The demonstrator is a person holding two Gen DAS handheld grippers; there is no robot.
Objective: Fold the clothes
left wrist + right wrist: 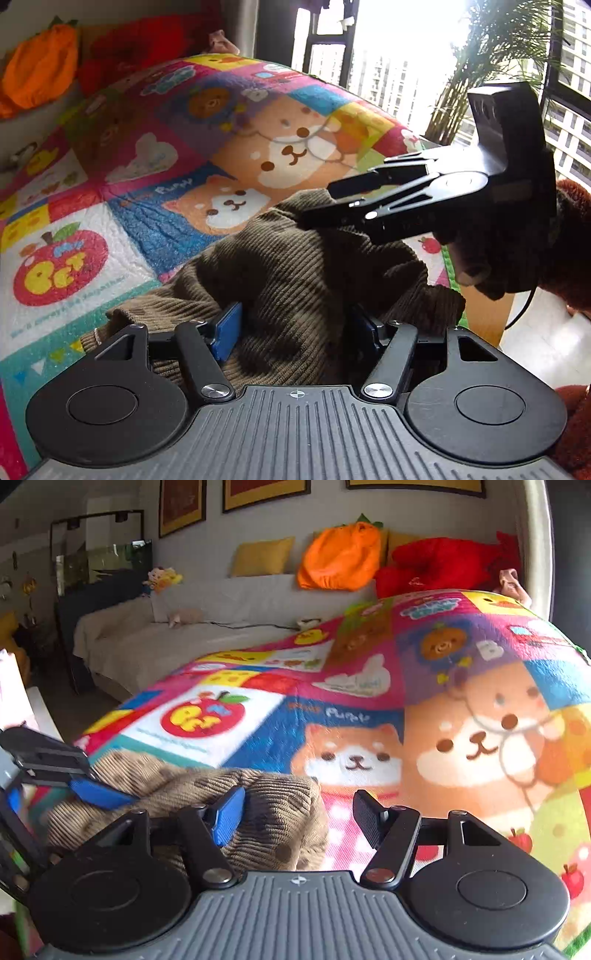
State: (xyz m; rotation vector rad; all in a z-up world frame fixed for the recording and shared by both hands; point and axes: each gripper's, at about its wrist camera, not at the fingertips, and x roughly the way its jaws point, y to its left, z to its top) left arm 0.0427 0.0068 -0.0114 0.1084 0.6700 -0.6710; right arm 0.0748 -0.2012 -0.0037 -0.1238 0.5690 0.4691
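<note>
A brown corduroy garment lies bunched at the near edge of a colourful cartoon blanket. My left gripper has its blue pads wide apart with a bulge of the cloth between them; the right pad is mostly hidden by fabric. My right gripper shows from outside in the left wrist view, fingers over the garment's far edge. In the right wrist view my right gripper is open, the garment under its left pad. The left gripper's finger rests on the cloth there.
The blanket covers the work surface. Behind it are a sofa with orange, red and yellow cushions. A window and a potted palm stand at the far right.
</note>
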